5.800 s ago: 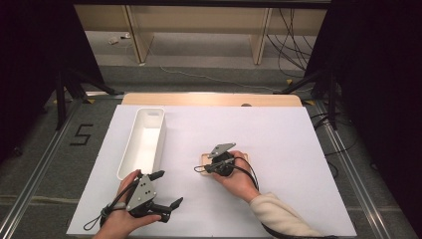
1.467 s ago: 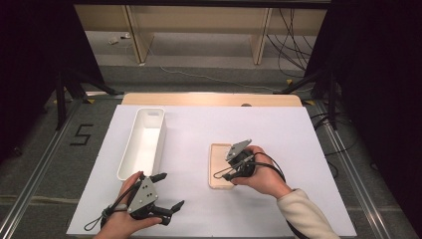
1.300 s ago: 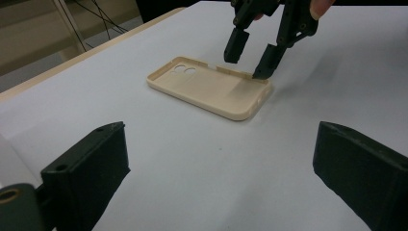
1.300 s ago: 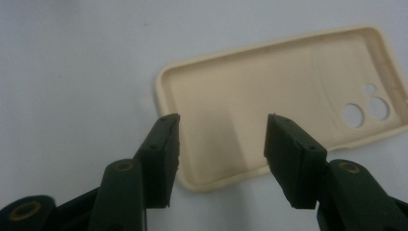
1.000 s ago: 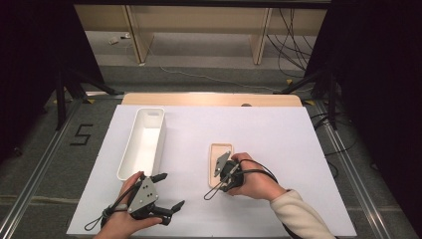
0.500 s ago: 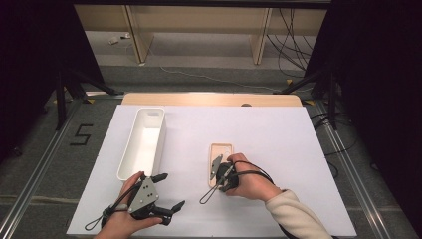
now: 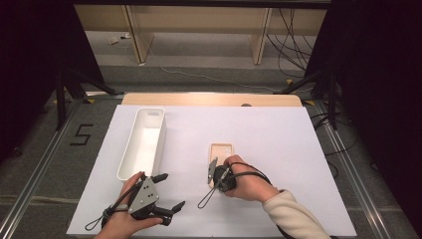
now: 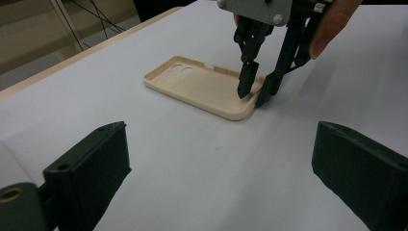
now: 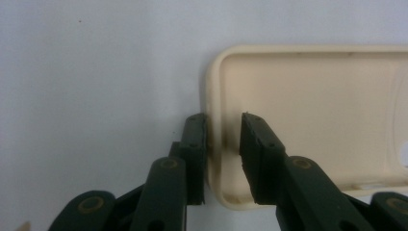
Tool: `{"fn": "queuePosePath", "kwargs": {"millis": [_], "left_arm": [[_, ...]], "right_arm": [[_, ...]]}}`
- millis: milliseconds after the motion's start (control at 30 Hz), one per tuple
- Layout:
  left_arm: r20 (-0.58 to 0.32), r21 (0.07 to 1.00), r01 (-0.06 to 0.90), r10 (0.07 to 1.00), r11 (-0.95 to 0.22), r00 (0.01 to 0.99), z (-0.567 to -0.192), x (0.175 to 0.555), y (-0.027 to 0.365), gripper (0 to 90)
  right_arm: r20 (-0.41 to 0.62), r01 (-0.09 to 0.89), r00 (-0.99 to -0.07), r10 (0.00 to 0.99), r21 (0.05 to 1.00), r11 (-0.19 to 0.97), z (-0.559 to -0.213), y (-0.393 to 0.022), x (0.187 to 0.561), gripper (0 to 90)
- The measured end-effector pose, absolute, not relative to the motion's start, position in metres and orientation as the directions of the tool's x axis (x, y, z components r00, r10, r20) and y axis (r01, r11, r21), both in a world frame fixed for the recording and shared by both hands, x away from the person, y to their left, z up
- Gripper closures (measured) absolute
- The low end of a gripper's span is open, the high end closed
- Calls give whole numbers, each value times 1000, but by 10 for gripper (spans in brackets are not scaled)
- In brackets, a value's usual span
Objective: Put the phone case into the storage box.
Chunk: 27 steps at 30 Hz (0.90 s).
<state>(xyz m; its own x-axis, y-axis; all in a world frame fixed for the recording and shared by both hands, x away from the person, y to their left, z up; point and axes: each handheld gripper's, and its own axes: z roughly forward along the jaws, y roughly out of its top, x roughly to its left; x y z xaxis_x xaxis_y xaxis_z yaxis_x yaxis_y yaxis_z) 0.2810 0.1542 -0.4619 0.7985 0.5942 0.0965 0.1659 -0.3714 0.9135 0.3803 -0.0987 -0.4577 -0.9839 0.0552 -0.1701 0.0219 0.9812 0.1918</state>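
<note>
A beige phone case (image 7: 222, 151) lies open side up on the white table, camera holes at its far end. My right gripper (image 7: 217, 179) points down at the case's near short end. In the right gripper view the case (image 9: 312, 106) has its end wall between the jaws of that gripper (image 9: 223, 130): the outer jaw touches the wall and the inner one stands a little off it. The jaws have just been closing. The left gripper view shows the same straddle (image 8: 253, 96) on the case (image 8: 202, 86). My left gripper (image 7: 169, 191) rests open near the front edge, nothing between its jaws (image 8: 221, 139).
A long white tray (image 7: 160, 144) stands left of the case, reaching toward the far side. A wooden strip (image 7: 209, 99) borders the table's far edge. Black cables trail from both grippers.
The right gripper has slid from the case's right side toward the person to its near end, and its jaws have narrowed around the end wall. The left gripper has stayed put.
</note>
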Motion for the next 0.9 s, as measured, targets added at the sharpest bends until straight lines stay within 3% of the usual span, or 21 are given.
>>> {"fn": "queuePosePath", "kwargs": {"millis": [900], "left_arm": [[95, 914, 167, 593, -370, 799, -462, 280, 154, 57]], "right_arm": [[-223, -50, -975, -19, 137, 989, -458, -93, 371, 828]]}}
